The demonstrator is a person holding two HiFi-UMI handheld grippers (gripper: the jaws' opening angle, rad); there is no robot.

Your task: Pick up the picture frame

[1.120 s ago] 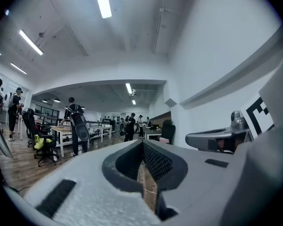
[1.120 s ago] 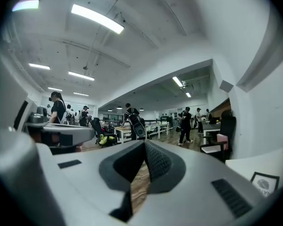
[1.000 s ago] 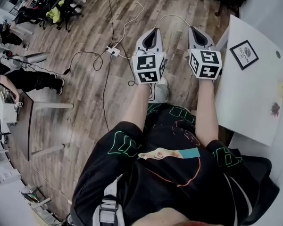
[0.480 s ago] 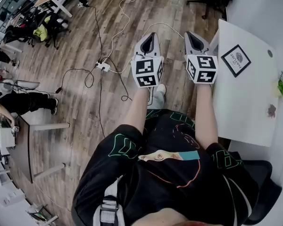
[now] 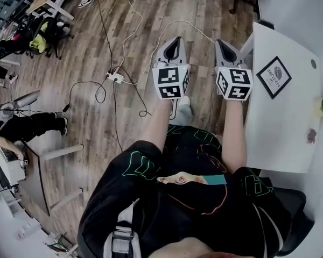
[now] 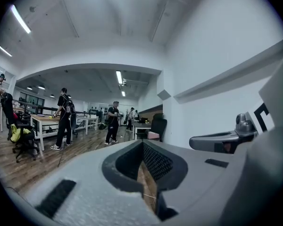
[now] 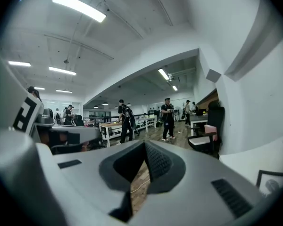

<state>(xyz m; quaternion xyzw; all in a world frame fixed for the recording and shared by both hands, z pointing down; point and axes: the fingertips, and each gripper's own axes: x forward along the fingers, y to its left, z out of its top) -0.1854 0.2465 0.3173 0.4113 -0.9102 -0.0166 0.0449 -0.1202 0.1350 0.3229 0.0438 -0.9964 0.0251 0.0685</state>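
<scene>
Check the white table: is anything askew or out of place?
The frame sits turned cornerwise to the edges of the table, so it looks askew. Nothing else on the table stands out.
</scene>
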